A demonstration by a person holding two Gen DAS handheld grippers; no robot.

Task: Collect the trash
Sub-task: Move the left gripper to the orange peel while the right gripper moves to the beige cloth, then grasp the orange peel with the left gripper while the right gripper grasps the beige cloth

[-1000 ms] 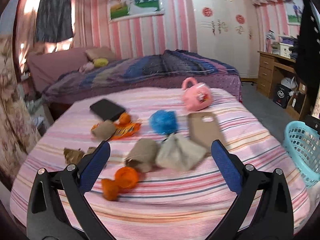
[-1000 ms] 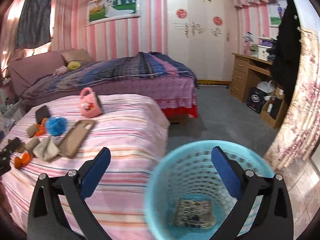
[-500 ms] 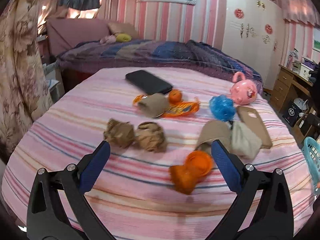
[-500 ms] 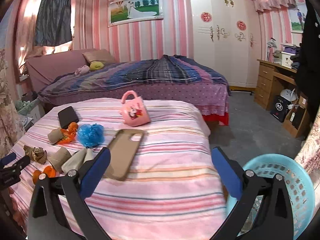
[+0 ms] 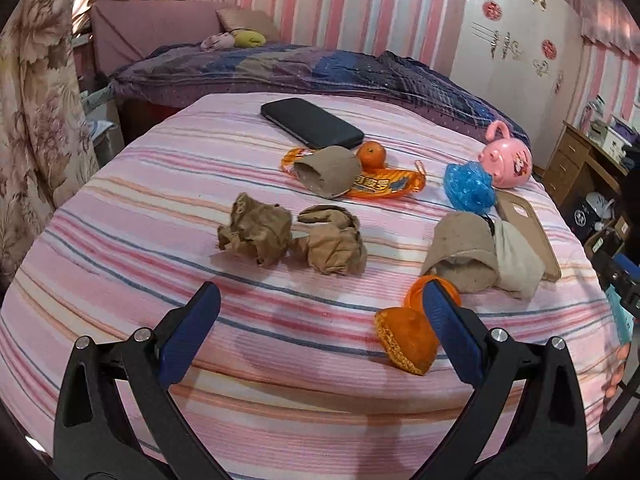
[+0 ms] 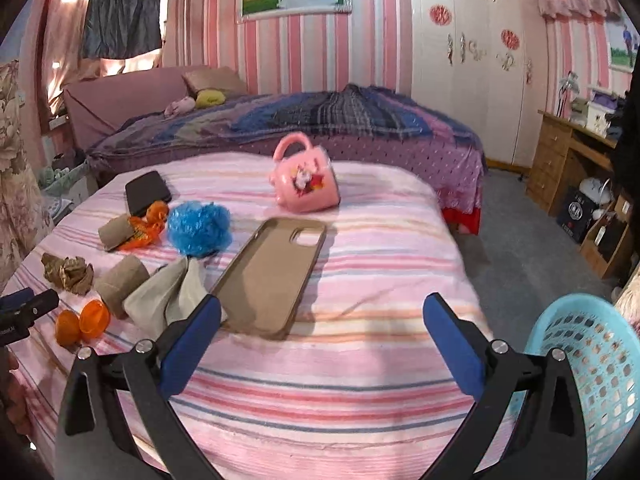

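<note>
Looking past our right gripper (image 6: 322,334), spread wide and holding nothing, we see the blue basket (image 6: 588,364) just beside the bed (image 6: 360,360); its inside is cut off from view. Two crumpled brown paper wads (image 5: 292,240) lie touching mid-bed, an orange peel (image 5: 406,338) at the bed's near edge. Our left gripper (image 5: 320,330) hovers over the bed, wide open, empty.
</note>
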